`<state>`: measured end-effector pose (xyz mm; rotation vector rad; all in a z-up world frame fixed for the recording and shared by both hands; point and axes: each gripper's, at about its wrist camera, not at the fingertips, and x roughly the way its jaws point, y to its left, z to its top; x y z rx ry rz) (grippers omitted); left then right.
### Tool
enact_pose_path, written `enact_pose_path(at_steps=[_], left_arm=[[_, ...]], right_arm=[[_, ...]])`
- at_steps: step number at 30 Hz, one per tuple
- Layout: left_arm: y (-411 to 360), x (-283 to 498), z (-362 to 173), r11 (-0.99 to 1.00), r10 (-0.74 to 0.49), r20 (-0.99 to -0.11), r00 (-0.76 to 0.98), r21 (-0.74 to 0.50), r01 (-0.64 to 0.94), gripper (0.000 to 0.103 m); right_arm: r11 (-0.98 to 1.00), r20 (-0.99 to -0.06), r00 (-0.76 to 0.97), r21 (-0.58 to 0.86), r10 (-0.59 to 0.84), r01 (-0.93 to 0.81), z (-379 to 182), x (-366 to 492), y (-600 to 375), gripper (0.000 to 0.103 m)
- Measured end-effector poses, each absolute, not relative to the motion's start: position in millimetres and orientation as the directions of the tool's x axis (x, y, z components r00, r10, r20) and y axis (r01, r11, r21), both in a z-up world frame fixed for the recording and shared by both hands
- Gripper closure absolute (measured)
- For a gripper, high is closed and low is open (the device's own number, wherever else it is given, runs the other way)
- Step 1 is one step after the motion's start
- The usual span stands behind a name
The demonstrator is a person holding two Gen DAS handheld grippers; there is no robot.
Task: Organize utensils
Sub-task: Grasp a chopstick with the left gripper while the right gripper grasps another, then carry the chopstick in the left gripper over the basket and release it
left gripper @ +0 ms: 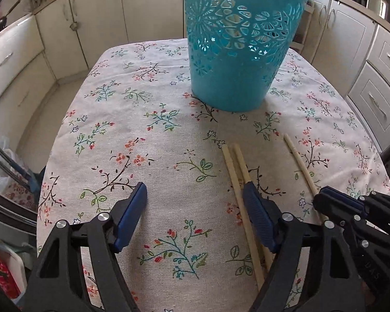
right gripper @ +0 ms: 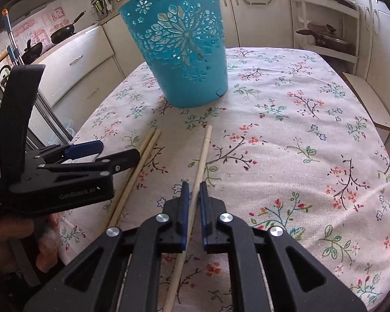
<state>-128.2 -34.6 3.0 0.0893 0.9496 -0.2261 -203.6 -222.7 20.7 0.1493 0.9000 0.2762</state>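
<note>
Right gripper (right gripper: pixel 192 184) straddles single chopstick (right gripper: pixel 200 162), pads narrowed (not visibly clamped); left gripper (left gripper: pixel 195 195) spread wide beside chopstick pair (left gripper: pixel 238 171), teal basket (right gripper: pixel 184 52) likely destination

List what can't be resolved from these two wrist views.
- Teal perforated plastic basket interior: rim faces away, walls hide contents, both views.
- Near ends of the pair of wooden chopsticks: covered by the left claw, left view.
- Single wooden chopstick contact with the right claw: small gaps, grip unclear.
</note>
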Motion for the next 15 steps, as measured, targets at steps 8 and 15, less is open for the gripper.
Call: enact_pose_path(at_steps=[8, 15], left_arm=[[-53.0, -129.8, 6.9, 0.956, -0.177, -0.821, 0.543, -0.013, 0.293, 0.085], [-32.6, -125.4, 11.3, 0.946, -0.3, -0.836, 0.459, -0.199, 0.256, 0.098]], right_arm=[[0.959, -0.754, 0.592, 0.223, 0.283, -0.175, 20.2, -195.0, -218.5, 0.093], [0.957, -0.755, 0.589, 0.236, 0.289, -0.167, 20.2, -196.1, -223.8, 0.097]])
